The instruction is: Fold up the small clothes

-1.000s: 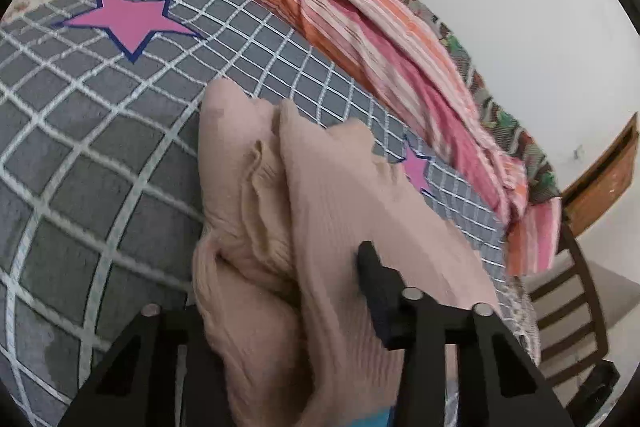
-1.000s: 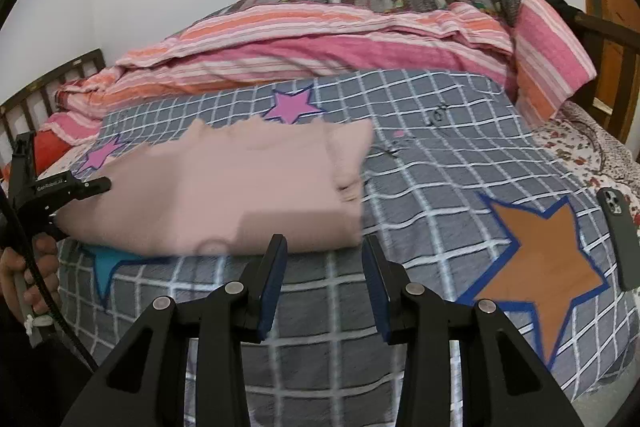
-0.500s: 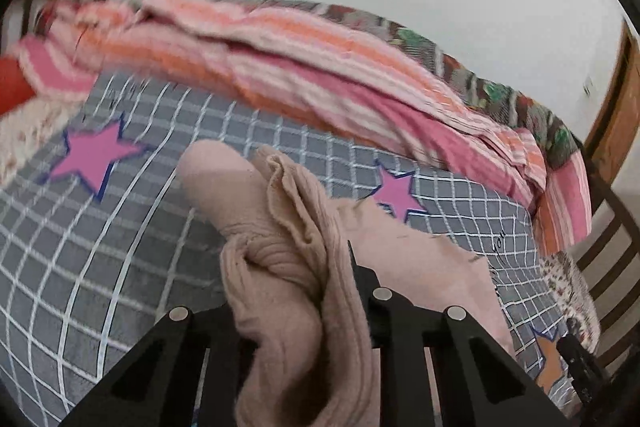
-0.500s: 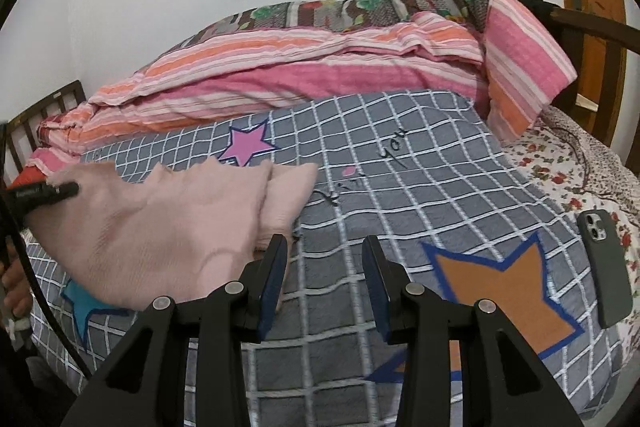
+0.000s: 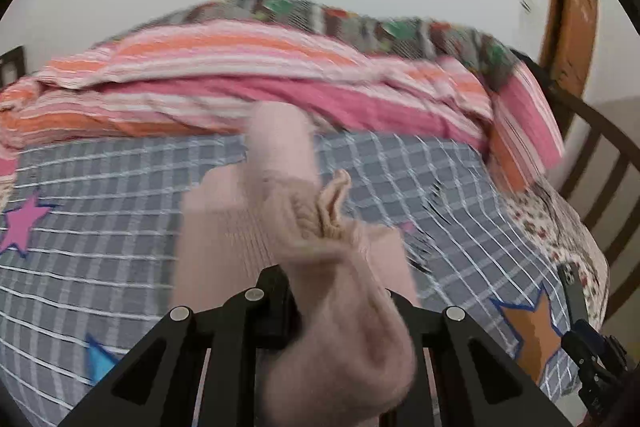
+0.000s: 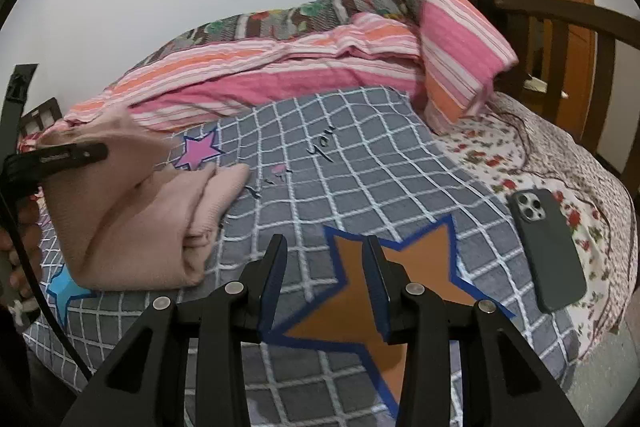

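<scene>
A pale pink knit garment (image 5: 240, 239) lies on the grey checked blanket (image 5: 100, 187). My left gripper (image 5: 332, 291) is shut on a bunched edge of the garment and holds it lifted over the rest; the cloth drapes over the right finger and hides it. In the right wrist view the garment (image 6: 152, 223) sits at the left, folded over on itself, with the left gripper (image 6: 72, 157) gripping its raised upper layer. My right gripper (image 6: 324, 267) is open and empty above the orange star (image 6: 400, 267), to the right of the garment.
A striped pink and orange quilt (image 6: 280, 75) is heaped along the far side of the bed. A dark phone (image 6: 548, 243) lies on the floral sheet at the right. A wooden bed frame (image 6: 560, 11) and door stand at the right.
My left gripper has swung the held edge up and over toward the right, folding the garment onto itself. My right gripper has drifted right, away from the garment, still open.
</scene>
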The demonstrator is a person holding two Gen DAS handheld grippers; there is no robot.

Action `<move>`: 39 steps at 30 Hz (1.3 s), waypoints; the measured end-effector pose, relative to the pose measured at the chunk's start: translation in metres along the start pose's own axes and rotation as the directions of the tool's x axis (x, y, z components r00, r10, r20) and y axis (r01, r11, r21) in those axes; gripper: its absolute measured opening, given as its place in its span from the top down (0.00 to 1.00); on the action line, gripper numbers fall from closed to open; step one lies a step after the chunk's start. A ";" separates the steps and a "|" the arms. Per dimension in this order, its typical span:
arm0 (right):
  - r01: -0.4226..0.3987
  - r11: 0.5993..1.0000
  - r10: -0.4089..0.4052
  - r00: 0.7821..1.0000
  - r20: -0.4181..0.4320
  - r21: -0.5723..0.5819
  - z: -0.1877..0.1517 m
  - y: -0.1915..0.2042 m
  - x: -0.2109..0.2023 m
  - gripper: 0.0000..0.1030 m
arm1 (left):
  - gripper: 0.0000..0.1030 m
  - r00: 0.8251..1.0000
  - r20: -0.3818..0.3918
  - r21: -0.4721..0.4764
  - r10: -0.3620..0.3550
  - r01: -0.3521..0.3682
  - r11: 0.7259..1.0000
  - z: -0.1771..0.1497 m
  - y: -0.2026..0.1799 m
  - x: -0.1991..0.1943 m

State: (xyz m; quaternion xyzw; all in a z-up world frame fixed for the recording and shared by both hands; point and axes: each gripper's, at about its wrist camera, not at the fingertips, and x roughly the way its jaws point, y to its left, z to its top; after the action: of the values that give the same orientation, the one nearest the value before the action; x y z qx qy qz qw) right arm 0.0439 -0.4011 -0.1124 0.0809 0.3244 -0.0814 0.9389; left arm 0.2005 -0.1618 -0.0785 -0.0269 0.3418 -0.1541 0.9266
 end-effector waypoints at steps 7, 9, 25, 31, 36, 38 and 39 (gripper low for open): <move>0.022 1.000 -0.022 0.999 -0.040 -0.005 -0.012 -0.008 0.002 0.63 | 0.82 0.996 -0.086 0.099 -0.027 0.035 0.994 -0.036 -0.045 0.029; 0.017 1.000 -0.018 0.999 -0.050 -0.019 -0.013 -0.006 0.004 0.63 | 0.80 0.995 -0.085 0.071 -0.061 0.067 0.995 -0.034 -0.037 0.025; -0.371 0.916 0.389 0.914 -0.113 0.152 0.049 0.063 0.060 0.40 | 0.38 0.972 0.060 -0.005 -0.228 0.229 0.973 -0.006 0.073 -0.051; -0.431 0.867 0.479 0.860 -0.178 0.250 0.048 0.088 0.094 0.40 | 0.38 0.985 0.049 -0.081 -0.163 0.166 0.983 -0.012 0.127 -0.036; -0.420 0.862 0.484 0.848 -0.216 0.284 0.049 0.102 0.117 0.40 | 0.38 0.987 0.036 -0.128 -0.159 0.162 0.978 -0.018 0.152 -0.016; -0.422 0.856 0.496 0.835 -0.239 0.299 0.049 0.106 0.128 0.40 | 0.38 0.985 0.036 -0.145 -0.171 0.174 0.974 -0.019 0.158 -0.010; -0.423 0.852 0.502 0.828 -0.252 0.308 0.049 0.109 0.134 0.40 | 0.38 0.984 0.035 -0.152 -0.176 0.180 0.972 -0.020 0.160 -0.007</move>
State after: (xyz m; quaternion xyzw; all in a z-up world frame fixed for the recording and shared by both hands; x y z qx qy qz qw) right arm 0.1999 -0.3185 -0.1466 0.2821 0.4318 0.1259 0.8474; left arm 0.2253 -0.0066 -0.1140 -0.1308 0.3391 -0.2093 0.9078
